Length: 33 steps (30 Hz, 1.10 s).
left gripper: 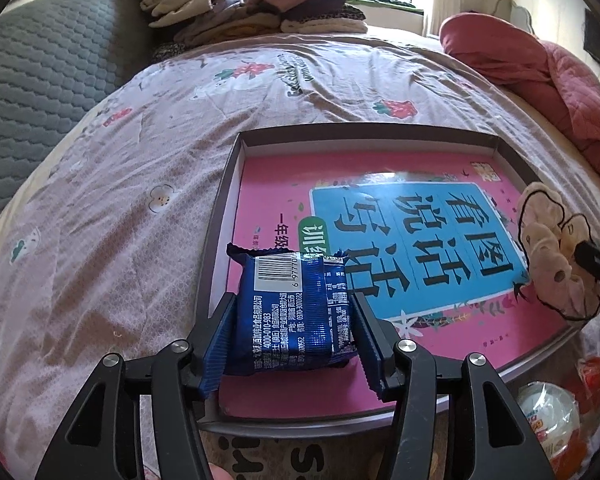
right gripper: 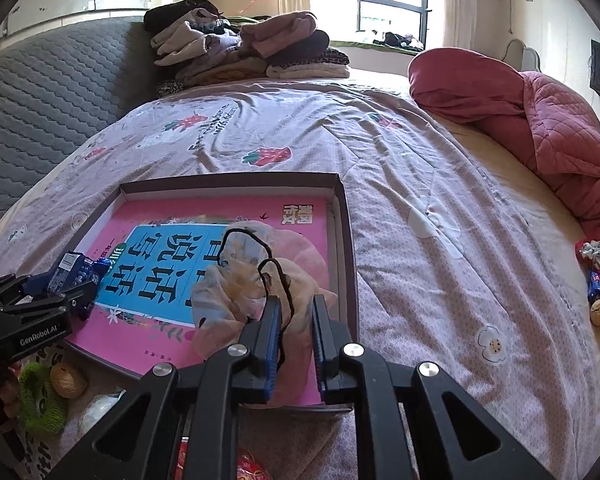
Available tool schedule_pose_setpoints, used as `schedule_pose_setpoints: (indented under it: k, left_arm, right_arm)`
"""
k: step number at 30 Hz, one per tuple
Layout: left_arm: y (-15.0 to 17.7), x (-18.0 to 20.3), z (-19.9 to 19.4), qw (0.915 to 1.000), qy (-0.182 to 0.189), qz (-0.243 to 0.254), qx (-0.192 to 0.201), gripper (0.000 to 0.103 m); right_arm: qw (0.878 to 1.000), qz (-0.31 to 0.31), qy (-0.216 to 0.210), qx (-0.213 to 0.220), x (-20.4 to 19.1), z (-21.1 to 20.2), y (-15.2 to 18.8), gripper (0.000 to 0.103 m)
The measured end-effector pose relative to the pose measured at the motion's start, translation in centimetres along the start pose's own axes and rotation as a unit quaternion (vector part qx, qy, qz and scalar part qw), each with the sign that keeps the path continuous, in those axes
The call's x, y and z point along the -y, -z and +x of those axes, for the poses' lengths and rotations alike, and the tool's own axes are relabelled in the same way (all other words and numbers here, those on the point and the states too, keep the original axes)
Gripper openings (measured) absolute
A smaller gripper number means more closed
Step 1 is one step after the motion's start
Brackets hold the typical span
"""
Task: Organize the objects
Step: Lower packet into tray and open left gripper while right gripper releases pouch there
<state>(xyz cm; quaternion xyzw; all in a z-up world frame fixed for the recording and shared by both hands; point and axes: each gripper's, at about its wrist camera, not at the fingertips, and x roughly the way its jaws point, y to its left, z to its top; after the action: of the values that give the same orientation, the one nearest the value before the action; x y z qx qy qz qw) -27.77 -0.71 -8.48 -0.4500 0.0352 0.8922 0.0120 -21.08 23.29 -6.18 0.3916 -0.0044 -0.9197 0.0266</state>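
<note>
Left gripper (left gripper: pixel 296 320) clamps the blue snack packet (left gripper: pixel 292 312) above the tray's (left gripper: pixel 220 216) near-left rim. Right gripper (right gripper: pixel 296 344) pinches a sheer scrunchie (right gripper: pixel 260 280) just inside the right wall; bare bedsheet (right gripper: pixel 440 240) lies beyond.

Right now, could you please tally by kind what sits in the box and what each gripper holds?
Books in the box: 1, pink book
Snack packets: 1, blue packet in left gripper
Scrunchies: 1, beige scrunchie in right gripper
Total: 3

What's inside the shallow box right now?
A pink book lies flat, filling the box. Both tongs hold a blue snack packet and a beige scrunchie above it. Anything beneath the book is hidden.
</note>
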Motion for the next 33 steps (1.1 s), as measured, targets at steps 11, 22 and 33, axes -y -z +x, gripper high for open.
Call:
schedule_pose_setpoints:
  k: [11, 22, 33]
  left_arm:
    - [-0.1, 0.1, -1.2, 0.9998, 0.006, 0.002, 0.018, 0.063]
    - [0.0, 0.1, -2.8, 0.9992, 0.015, -0.002, 0.037, 0.064]
    - [1.5, -0.2, -7.1, 0.9982, -0.015, -0.02, 0.055, 0.075]
  right_arm:
    - [1.0, 0.018, -0.008, 0.019, 1.0, -1.2, -0.2, 0.033]
    - [0.999, 0.024, -0.01, 0.023, 1.2, -2.0, 0.0, 0.034]
    - [0.999, 0.013, -0.023, 0.038, 0.1, -4.7, 0.3, 0.045]
